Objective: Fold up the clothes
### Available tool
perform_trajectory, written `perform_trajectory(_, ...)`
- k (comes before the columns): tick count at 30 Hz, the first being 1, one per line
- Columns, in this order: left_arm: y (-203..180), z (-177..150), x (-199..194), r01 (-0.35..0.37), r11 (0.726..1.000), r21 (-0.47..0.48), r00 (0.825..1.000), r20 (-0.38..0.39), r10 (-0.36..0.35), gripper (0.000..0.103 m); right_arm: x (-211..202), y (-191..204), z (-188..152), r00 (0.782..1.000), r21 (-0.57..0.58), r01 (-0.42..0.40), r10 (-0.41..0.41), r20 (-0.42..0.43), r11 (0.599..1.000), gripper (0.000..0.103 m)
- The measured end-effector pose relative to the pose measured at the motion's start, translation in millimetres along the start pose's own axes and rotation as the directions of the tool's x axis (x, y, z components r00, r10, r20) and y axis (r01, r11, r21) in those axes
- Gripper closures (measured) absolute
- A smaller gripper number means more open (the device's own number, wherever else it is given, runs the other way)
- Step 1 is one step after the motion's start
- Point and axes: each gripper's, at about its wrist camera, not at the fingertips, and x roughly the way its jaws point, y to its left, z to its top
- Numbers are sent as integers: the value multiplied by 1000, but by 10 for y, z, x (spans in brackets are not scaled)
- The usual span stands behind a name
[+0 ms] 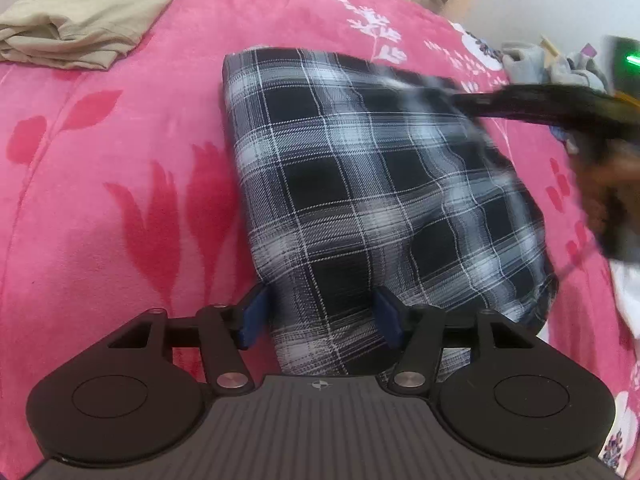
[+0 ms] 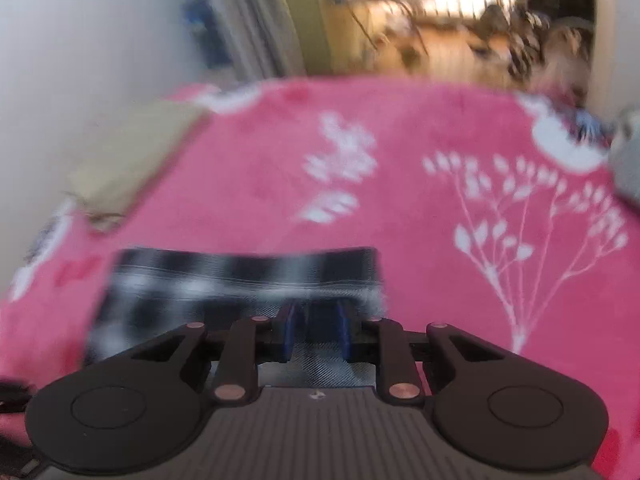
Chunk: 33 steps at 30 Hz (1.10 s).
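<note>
pointing steeply down at the bed, the left hand-held gripper (image 1: 318, 316) sits at 6 o'clock in its own view, jaws about half open and straddling the near edge of the plaid garment (image 1: 360, 184); blue pads (image 1: 250, 320) flank the cloth, with no squeeze showing. the plaid garment lies folded flat on the pink floral blanket (image 1: 120, 160), centre of view, long axis running 11 to 5 o'clock.

right hand-held gripper (image 2: 316, 330) also tilts down, jaws narrow, a small gap between the blue pads over a fold of the plaid garment (image 2: 240, 280); cannot tell whether they pinch it. in the left wrist view the same tool shows as a dark smeared bar (image 1: 540, 106) coming in from 3 o'clock, the hand behind it (image 1: 608, 184) blurred.

folded beige cloth (image 1: 88, 12) at 10 o'clock, well apart from the plaid one. right wrist view is motion-blurred throughout; the room beyond the bed at 12 o'clock is unreadable clutter. grey item (image 1: 560, 68) at 2 o'clock is cut by the frame edge. no legible writing or labels.
</note>
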Motion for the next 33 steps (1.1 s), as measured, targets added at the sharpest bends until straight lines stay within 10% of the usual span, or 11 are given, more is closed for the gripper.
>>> perform_trajectory(5,19,-15,15,4,1000,2,1000,-1,-4,45,6,-666,265,996,414,-68,40,76,908,83)
perform_trajectory(12,1,-25,29,5,1000,-3,1000,-14,-5,43,0,-642,350,973,419,-117,190,-135,900,56)
perform_trajectory(16,-14,-55,10,11,1000,6,1000,-12,-11,43,252,-622,329,953,464,-163,260,-154,871,95)
perform_trajectory(29,2,-62,-6,13,1000,14,1000,-21,-13,43,101,-838,56,983,616,-180,121,137,767,103)
perform_trajectory(33,20,-54,-14,22,1000,9,999,-25,-22,43,-400,-885,-44,949,582,-305,192,250,754,102)
